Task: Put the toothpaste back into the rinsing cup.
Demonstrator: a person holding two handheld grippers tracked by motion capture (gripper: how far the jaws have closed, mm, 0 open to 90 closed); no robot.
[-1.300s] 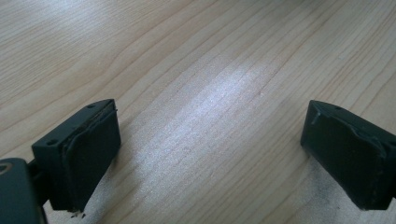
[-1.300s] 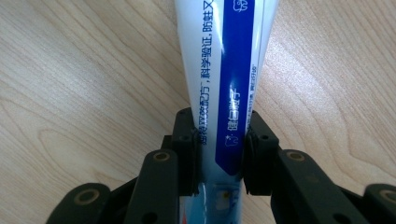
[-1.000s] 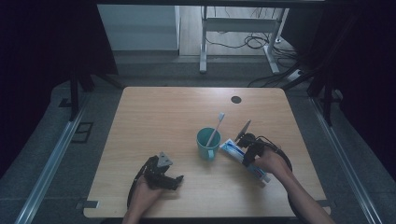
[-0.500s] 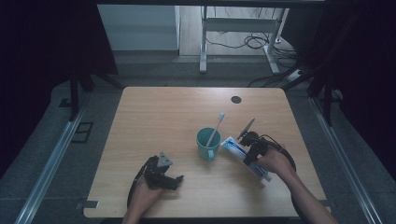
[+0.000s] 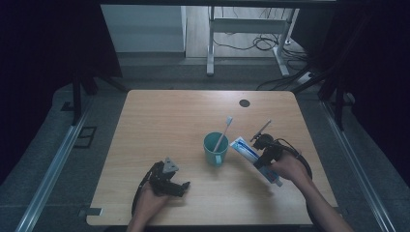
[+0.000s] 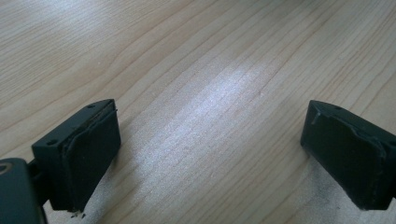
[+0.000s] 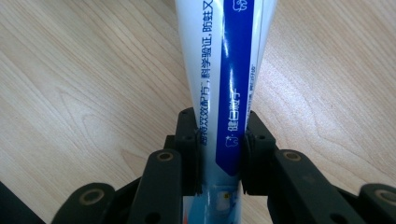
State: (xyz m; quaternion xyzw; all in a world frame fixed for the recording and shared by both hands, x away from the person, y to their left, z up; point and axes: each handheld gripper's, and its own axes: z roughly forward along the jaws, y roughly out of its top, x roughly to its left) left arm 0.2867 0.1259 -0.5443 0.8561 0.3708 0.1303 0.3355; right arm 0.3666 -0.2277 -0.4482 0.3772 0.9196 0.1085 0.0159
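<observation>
A white and blue toothpaste tube (image 5: 249,152) (image 7: 226,70) is held off the wooden table (image 5: 183,116), its flat end near the teal cup (image 5: 214,148). My right gripper (image 5: 263,155) (image 7: 219,149) is shut on the tube's lower part, one pad pressing each side. A toothbrush (image 5: 223,132) stands in the cup, leaning right. Near the table's front left, my left gripper (image 5: 178,186) (image 6: 210,154) lies low over bare wood, jaws wide open with nothing between them.
A small dark round hole cover (image 5: 244,103) sits at the table's far right. Cables trail from both grippers toward the front edge. Table legs and floor cables lie beyond the far edge.
The right gripper has lifted the toothpaste tube slightly and brought it a little closer to the cup. The left gripper has stayed put.
</observation>
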